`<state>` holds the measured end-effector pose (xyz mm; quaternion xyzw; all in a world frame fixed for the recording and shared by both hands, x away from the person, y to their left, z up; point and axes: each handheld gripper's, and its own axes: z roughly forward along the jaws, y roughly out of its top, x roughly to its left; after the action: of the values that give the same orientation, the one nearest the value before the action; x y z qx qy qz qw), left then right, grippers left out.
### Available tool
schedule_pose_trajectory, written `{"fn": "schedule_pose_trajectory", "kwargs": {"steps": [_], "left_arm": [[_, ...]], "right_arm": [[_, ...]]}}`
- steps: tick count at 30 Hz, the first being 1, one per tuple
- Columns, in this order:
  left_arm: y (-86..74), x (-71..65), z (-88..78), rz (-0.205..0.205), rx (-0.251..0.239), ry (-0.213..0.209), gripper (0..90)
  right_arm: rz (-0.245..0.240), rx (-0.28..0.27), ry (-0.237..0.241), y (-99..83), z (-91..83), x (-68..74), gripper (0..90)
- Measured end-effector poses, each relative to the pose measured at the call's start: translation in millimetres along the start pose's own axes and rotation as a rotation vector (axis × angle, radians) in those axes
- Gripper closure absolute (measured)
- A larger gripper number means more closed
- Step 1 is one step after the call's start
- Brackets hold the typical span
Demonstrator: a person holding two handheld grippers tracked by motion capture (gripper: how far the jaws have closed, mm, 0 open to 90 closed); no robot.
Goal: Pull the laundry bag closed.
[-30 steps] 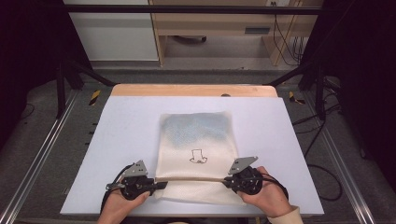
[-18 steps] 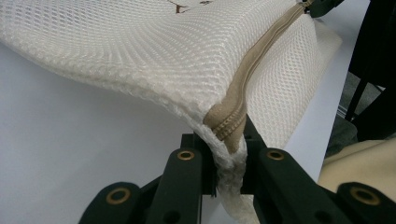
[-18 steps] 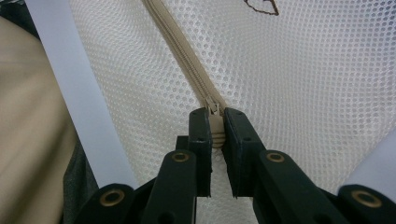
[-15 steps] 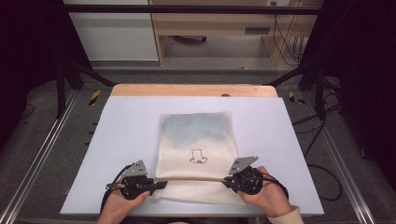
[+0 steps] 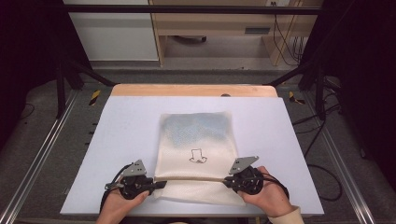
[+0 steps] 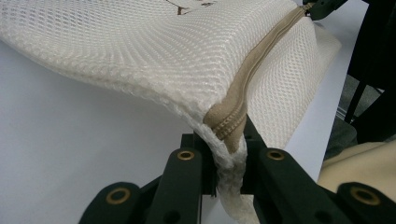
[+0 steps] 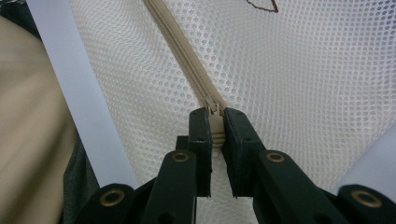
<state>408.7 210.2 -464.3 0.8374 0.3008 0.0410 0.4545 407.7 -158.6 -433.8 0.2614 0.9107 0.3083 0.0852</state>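
A cream mesh bag (image 5: 196, 140) with a small hat drawing lies flat in the middle of the white table (image 5: 116, 121). A tan zipper (image 5: 191, 178) runs across its near end, pulled straight between both grippers. My left gripper (image 5: 156, 183) is shut on the bag's left corner, where the zipper ends; the left gripper view has that mesh corner (image 6: 224, 126) pinched between the jaws. My right gripper (image 5: 229, 181) is shut on the zipper pull (image 7: 215, 122) at the bag's right end, with the zipper (image 7: 184, 51) running away from it.
The table has a wooden far edge (image 5: 191, 89). Metal rails (image 5: 42, 154) run along both sides of it. A light wooden shelf unit (image 5: 224, 28) and cables stand on the floor beyond. The person's hands (image 5: 268, 198) sit at the near table edge.
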Motion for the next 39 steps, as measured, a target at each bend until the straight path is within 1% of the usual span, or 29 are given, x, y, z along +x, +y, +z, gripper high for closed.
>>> {"fn": "schedule_pose_trajectory", "kwargs": {"steps": [2, 4, 8, 13, 14, 16, 20, 21, 25, 28, 31, 34, 36, 37, 39], "left_arm": [[0.0, -0.1, 0.3, -0.001, 0.002, 0.003, 82.8], [0.0, 0.0, 0.0, 0.001, 0.002, 0.004, 82.8], [0.0, -0.5, 0.0, 0.002, 0.001, 0.007, 82.8], [0.1, 0.2, -0.1, 0.002, 0.000, 0.008, 82.8], [0.1, 0.3, -0.2, 0.002, 0.000, 0.005, 82.8], [0.5, 0.4, -0.5, 0.003, -0.001, 0.004, 82.8], [0.3, 0.3, -0.5, 0.003, -0.001, 0.006, 82.8], [0.3, 0.5, -1.0, 0.003, -0.001, 0.006, 82.8], [0.8, 1.3, -2.5, 0.000, -0.006, 0.010, 82.8], [0.8, 1.6, -2.5, 0.001, -0.005, 0.013, 82.8], [1.1, 2.1, -3.8, -0.001, -0.009, 0.015, 82.8], [0.8, 2.7, -4.0, -0.004, -0.008, 0.019, 82.7], [0.9, 2.9, -4.9, -0.005, -0.011, 0.022, 82.7], [1.1, 3.7, -6.2, -0.007, -0.013, 0.021, 82.8], [0.8, 5.2, -7.6, -0.015, -0.019, 0.026, 82.7]], "right_arm": [[0.002, -0.004, -0.001, -0.4, -0.2, -0.1, 82.2], [0.004, 0.008, -0.006, -0.8, -0.8, -0.4, 82.2], [0.001, -0.004, 0.000, -1.2, -1.5, -0.8, 82.2], [0.002, 0.000, -0.010, -2.8, -3.4, -2.7, 82.2], [0.012, 0.005, -0.012, -3.1, -4.0, -2.4, 82.1], [0.014, 0.002, -0.009, -4.0, -4.3, -3.1, 82.2], [0.007, -0.001, -0.010, -4.3, -4.8, -3.5, 82.2], [0.016, 0.003, -0.013, -4.4, -5.0, -3.3, 82.2], [0.018, 0.011, -0.021, -6.4, -6.5, -4.7, 82.2], [0.023, 0.005, -0.020, -8.3, -8.0, -6.1, 82.2], [0.029, 0.021, -0.030, -11.8, -9.6, -8.1, 82.2], [0.041, 0.016, -0.029, -15.5, -11.9, -10.3, 82.1], [0.044, 0.025, -0.029, -17.3, -13.3, -11.8, 82.2], [0.054, 0.030, -0.032, -17.9, -13.5, -12.0, 82.1], [0.053, 0.038, -0.030, -19.3, -14.2, -13.2, 82.2]]}}
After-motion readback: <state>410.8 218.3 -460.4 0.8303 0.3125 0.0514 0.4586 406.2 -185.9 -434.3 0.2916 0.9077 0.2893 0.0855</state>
